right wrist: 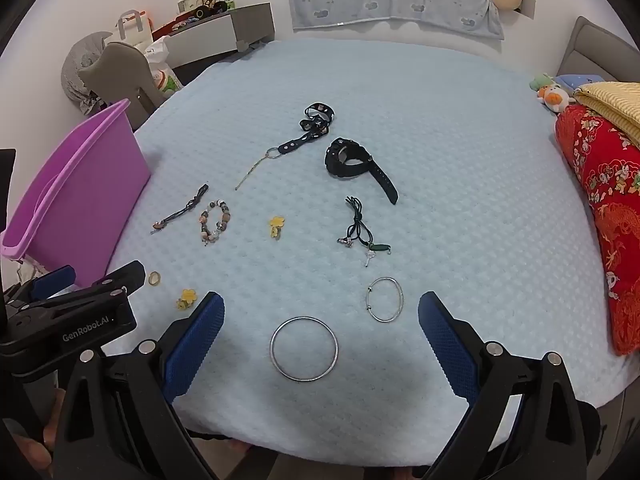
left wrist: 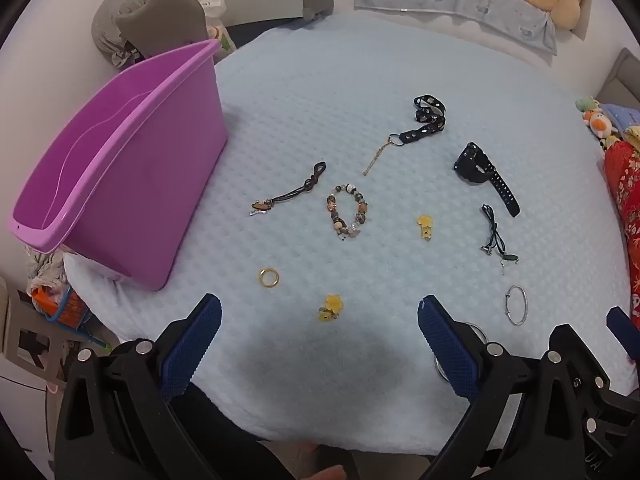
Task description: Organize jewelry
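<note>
Jewelry lies scattered over a pale blue quilted bed (right wrist: 440, 160), and both tools hang above its near edge with nothing between their pads. Nearest, the right hand-held gripper (right wrist: 320, 336) stands spread wide over a large silver bangle (right wrist: 304, 349), not touching it, with a thinner silver bracelet (right wrist: 385, 299) just beyond its right finger. The left hand-held gripper (left wrist: 320, 336) is likewise spread wide and empty, with a yellow flower charm (left wrist: 330, 307) just ahead of it and a gold ring (left wrist: 268, 278) a little further left. Mid-bed come a beaded bracelet (left wrist: 347, 212), a dark cord pendant (left wrist: 289, 192) to its left, a second yellow charm (left wrist: 425, 226), and a green cord with small charms (right wrist: 362, 228) to the right. Further back a black wristwatch (right wrist: 352, 160) lies on its side, and a black patterned strap with a ring and chain (right wrist: 308, 128) lies beyond it. A purple plastic tub (left wrist: 120, 168) stands on the bed's left edge, apart from every piece.
</note>
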